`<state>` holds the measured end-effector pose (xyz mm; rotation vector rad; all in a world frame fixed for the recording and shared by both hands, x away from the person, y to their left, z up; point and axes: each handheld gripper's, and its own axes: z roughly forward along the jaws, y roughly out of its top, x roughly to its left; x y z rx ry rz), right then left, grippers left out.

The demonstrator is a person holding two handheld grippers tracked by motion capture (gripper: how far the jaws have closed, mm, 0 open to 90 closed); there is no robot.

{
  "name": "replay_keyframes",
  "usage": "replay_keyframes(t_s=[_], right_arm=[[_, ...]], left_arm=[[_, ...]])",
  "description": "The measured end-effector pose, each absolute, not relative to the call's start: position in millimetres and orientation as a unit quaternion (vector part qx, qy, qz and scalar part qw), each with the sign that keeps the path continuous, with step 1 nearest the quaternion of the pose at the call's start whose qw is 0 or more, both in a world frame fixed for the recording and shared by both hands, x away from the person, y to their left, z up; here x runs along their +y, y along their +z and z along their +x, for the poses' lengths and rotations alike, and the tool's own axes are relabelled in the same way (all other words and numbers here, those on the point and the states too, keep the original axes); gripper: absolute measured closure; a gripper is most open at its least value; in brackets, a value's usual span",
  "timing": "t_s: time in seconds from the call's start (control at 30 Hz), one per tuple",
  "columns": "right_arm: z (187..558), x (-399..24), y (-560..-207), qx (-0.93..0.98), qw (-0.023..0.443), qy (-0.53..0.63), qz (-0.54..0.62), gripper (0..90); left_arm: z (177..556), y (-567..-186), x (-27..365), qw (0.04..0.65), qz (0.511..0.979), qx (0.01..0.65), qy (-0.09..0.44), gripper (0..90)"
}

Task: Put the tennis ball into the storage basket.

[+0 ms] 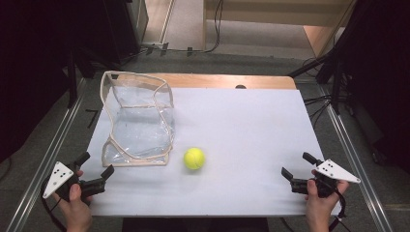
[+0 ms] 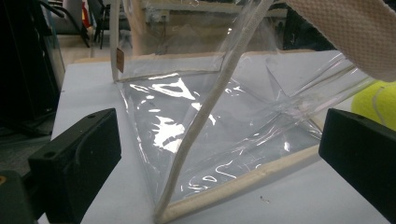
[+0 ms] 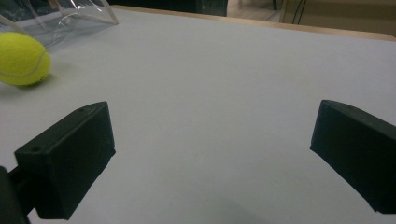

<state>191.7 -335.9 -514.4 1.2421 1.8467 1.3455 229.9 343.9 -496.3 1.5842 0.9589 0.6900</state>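
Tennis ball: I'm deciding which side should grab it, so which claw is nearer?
Left. The left claw sits near the table's front edge, just left of the tennis ball. The right claw is farther off, near the table's right edge.

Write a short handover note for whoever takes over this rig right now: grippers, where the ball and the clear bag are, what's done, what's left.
Left gripper: open, holding nothing, at the near left corner of the table, aimed at the clear bag.
Right gripper: open, holding nothing, near the right edge.
Clear bag: stands open on the left half, beige trim.
Tennis ball: on the table just right of the bag, outside it.
Done: nothing handled yet.
Left: probably hold the bag and put the ball inside.
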Motion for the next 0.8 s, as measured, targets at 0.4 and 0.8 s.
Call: replay_keyframes(t_s=[0.4,0.8], right_arm=[[199,-314,-492,0.707,0.258,0.501,0.428,0.0],[210,-297,-467,0.729,0.232,0.503,0.402,0.0]], left_arm=[[229,-497,343,0.548,0.672,0.402,0.294,0.0],[230,-497,340,0.541,0.679,0.4,0.295,0.0]])
